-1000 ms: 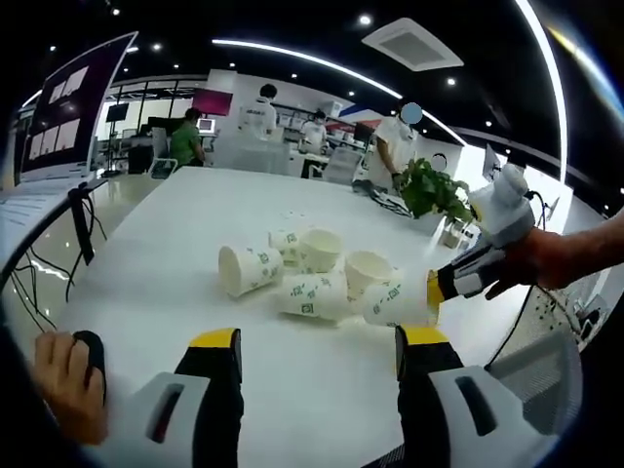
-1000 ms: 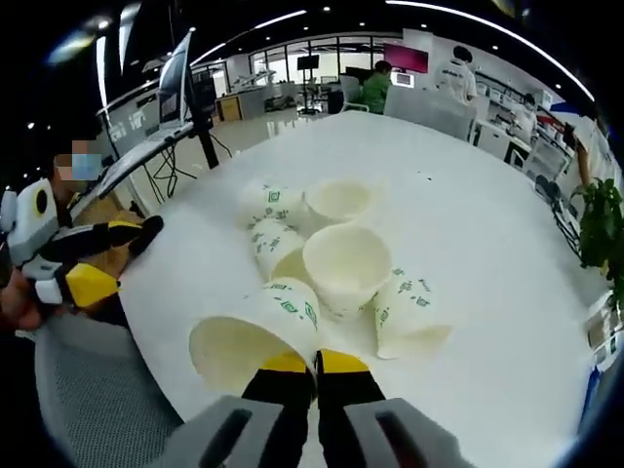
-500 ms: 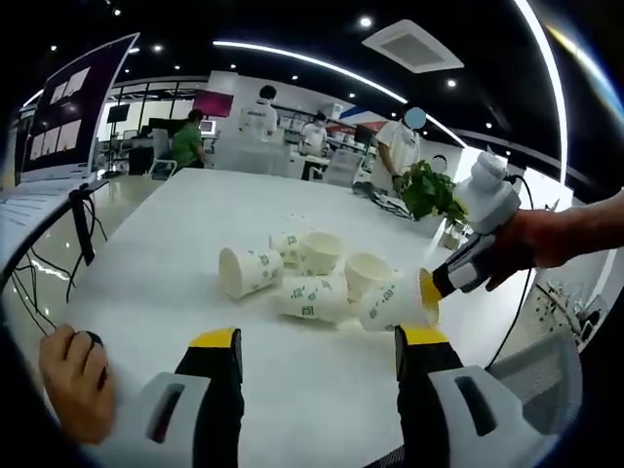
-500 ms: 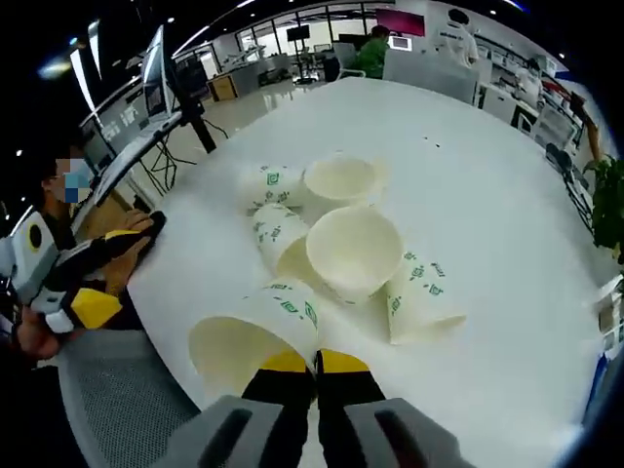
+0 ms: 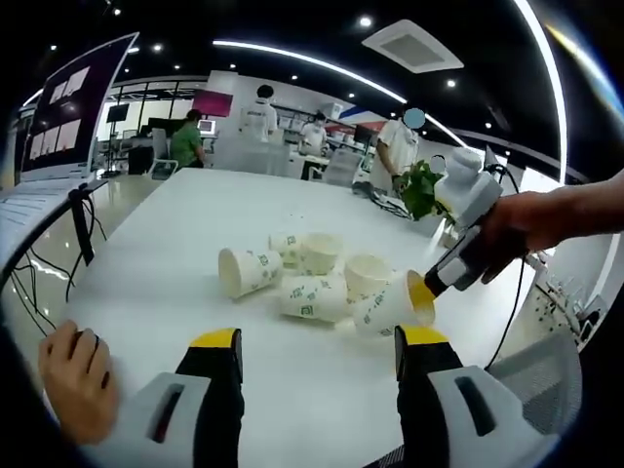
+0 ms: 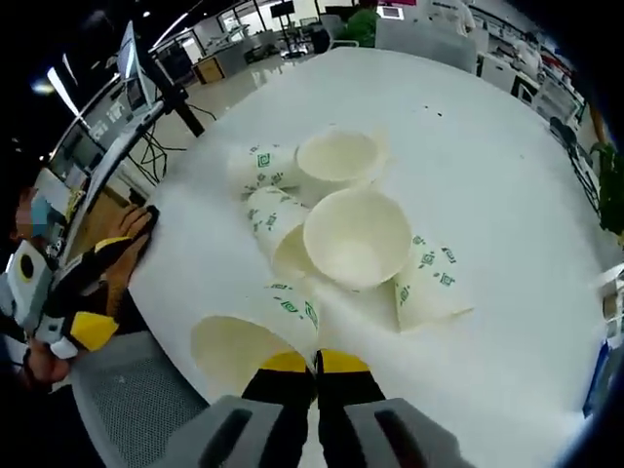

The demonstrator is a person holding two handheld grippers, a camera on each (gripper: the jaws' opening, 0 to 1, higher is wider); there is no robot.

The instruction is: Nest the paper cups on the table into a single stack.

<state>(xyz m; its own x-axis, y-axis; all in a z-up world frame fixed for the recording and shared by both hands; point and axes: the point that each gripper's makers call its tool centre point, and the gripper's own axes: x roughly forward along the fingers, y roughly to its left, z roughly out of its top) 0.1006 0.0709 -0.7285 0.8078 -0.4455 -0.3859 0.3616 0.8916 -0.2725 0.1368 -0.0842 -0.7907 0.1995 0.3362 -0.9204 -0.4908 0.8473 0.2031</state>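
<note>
On a wide white table (image 5: pixel 175 244) in an open office, I see a loose heap of paper cups (image 5: pixel 312 278) printed with green marks, most lying on their sides and touching one another near the middle of the tabletop. My right gripper (image 6: pixel 314 366) has its yellow-tipped jaws pressed together on the rim of one cup (image 6: pixel 255 336), which it holds tipped on its side, its open mouth facing down and to the left in the right gripper view, just beside the heap. In the left gripper view that same gripper (image 5: pixel 421 291) comes in from the right, carried by a person's hand (image 5: pixel 507 239), with the held cup (image 5: pixel 385 307) lifted at the near edge of the heap. My left gripper (image 5: pixel 317 351) hangs over the near side of the table with its jaws spread wide apart and nothing between them. In the right gripper view it (image 6: pixel 73 317) sits at the table's edge beside a mesh-backed chair (image 6: pixel 127 409). A potted plant (image 5: pixel 419 190) stands at the far side of the table, and people stand among desks beyond it.
</note>
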